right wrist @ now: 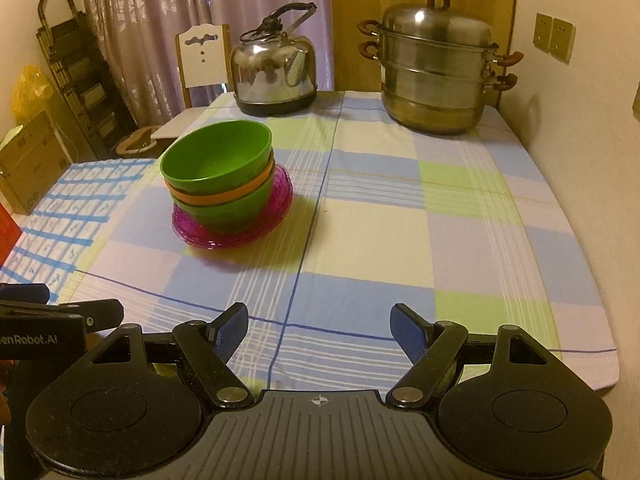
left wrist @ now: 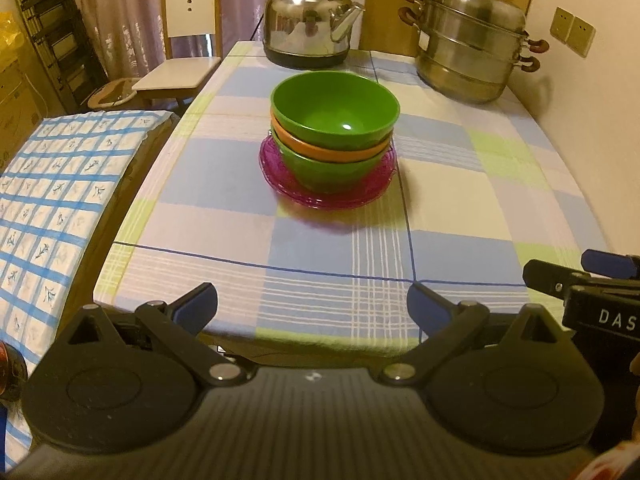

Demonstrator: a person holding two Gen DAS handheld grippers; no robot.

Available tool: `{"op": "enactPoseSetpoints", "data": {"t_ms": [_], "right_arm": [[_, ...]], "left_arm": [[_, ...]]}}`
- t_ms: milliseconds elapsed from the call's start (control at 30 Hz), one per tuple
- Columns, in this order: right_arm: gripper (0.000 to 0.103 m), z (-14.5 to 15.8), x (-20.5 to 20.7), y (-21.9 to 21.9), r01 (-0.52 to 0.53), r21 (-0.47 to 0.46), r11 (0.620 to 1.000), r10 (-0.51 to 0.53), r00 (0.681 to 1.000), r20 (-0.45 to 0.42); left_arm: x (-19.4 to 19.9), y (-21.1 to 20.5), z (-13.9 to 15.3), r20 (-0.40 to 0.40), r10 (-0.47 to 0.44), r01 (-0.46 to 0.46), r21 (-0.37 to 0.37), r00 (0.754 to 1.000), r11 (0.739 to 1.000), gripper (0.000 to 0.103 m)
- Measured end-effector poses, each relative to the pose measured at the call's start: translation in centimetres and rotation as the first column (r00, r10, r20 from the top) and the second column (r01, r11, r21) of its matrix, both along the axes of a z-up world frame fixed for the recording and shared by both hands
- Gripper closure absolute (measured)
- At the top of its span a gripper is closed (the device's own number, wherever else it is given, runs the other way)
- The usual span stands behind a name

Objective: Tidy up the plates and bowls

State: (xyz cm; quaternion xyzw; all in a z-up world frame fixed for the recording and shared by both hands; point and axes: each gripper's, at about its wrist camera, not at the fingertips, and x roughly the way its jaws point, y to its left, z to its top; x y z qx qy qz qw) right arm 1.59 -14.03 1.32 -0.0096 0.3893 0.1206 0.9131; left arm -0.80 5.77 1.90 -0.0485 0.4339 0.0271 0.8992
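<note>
We hold both claws low at the near edge of the worktop (left wrist: 224, 216), and the stack lies ahead of them, well apart from either; the left claw (left wrist: 312, 308) faces it almost straight on, with the bowls at the centre of its frame, while from the right claw (right wrist: 320, 332) the stack sits up and to the left, so we judge the left hand better lined up for a reach; both claws stand open with nothing between their blue pads; the stack itself is a green bowl (left wrist: 336, 110) nested in an orange bowl (left wrist: 332, 152), nested in another green bowl (left wrist: 332, 172), all upright on a pile of magenta plates (left wrist: 280, 184); being round, it offers no long axis, so any rim approach serves; the worktop wears a checked cloth in blue, cream and green; a steel kettle (left wrist: 308, 20) and a tiered steamer pot (left wrist: 468, 48) stand at its far edge; a chair (left wrist: 192, 12), curtains and a wall socket lie beyond.
</note>
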Motion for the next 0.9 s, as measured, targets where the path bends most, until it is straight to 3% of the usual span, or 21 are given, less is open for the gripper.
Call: {"op": "enactPoseSetpoints", "data": {"t_ms": [900], "right_arm": [[0.025, -0.5, -0.52, -0.55, 0.016, 0.003, 1.0, -0.016, 1.0, -0.024]], "left_arm": [[-0.09, -0.98, -0.23, 0.03, -0.027, 0.026, 0.035, 0.999, 0.999, 0.002]]}}
